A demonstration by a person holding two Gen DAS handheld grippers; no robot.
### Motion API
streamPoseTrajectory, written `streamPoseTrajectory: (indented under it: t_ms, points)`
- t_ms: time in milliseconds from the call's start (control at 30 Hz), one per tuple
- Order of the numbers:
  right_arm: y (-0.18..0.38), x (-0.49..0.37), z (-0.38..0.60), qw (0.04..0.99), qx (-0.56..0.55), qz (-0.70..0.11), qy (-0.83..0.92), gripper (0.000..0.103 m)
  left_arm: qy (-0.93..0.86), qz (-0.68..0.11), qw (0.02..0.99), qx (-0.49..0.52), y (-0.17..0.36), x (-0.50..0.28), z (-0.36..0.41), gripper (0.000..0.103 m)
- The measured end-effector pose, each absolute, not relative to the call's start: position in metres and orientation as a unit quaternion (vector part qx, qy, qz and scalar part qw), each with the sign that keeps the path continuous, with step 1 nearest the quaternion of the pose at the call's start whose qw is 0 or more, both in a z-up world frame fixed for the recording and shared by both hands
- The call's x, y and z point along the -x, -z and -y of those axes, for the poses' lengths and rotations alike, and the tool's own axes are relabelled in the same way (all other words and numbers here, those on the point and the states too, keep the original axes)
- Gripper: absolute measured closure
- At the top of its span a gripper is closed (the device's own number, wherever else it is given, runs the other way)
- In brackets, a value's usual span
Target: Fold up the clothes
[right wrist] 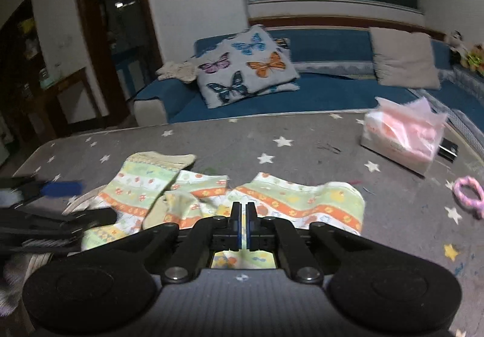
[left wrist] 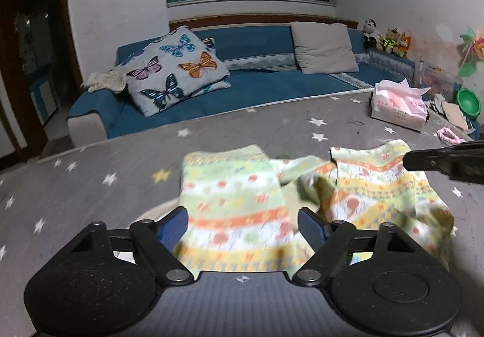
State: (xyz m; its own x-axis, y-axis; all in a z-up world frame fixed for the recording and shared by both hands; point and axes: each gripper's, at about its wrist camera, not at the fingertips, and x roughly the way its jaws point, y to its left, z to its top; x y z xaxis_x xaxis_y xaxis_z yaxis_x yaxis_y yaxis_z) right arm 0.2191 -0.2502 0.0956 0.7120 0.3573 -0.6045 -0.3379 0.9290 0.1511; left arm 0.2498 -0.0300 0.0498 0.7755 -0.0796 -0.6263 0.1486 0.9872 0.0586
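Room: living room at night, blue sofa (left wrist: 257, 85) under a dark window, and my work surface is a grey table cover (left wrist: 90, 179) printed with white stars.
Right claw: my right gripper (right wrist: 243, 216) is clenched, jaws all but touching. Patterned cloth lies right under and ahead of the tips, but I cannot tell whether a fold of it is pinched between the pads.
Left claw: my left gripper (left wrist: 243, 225) is released, blue pads spread wide, with cloth lying between and below them and neither pad pressing on it.
Garment: small child's pants (left wrist: 242, 206), pale green, yellow and orange bands with little prints, spread across the near-middle part of the table, both legs pointing toward the far edge and a rumpled bunch between them.
Handling: I judge it light, thin and floppy; it will sag and drag on the cover, not hold a shape. No risk of breaking, only of creasing crookedly.
Where to hold: I would take the near hem with both claws, one near each outer side, so a leg lifts flat.
Farther on the table: pink tissue pack (right wrist: 405, 137) toward the far right corner, pink hair tie (right wrist: 467, 194) near the right edge.
Sofa: butterfly cushion (left wrist: 178, 67) at its left end, plain beige cushion (left wrist: 323, 46) further right, stuffed toys (left wrist: 387, 37) at the far right.
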Motion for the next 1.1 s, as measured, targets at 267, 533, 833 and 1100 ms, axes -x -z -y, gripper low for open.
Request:
streamPoseTrajectory:
  t_ms: [267, 533, 833, 1100]
  points:
    - [-0.081, -0.242, 0.208, 0.905, -0.013, -0.343, -0.251, 0.067, 0.054, -0.348, 0.935, -0.052, -0.04, -0.262, 0.02, 0.033]
    - [-0.053, -0.262, 0.18, 0.897, 0.019, -0.364, -0.248, 0.1, 0.05, -0.338, 0.939, -0.048, -0.049, -0.265, 0.01, 0.032]
    - [-0.083, -0.222, 0.257, 0.927, -0.019, -0.326, -0.183, 0.102, 0.071, -0.322, 0.94, -0.085, -0.046, -0.296, 0.055, 0.029]
    - [-0.097, -0.203, 0.305, 0.939, -0.025, -0.314, -0.137, 0.102, 0.049, -0.35, 0.928, -0.117, -0.022, -0.335, 0.073, 0.032]
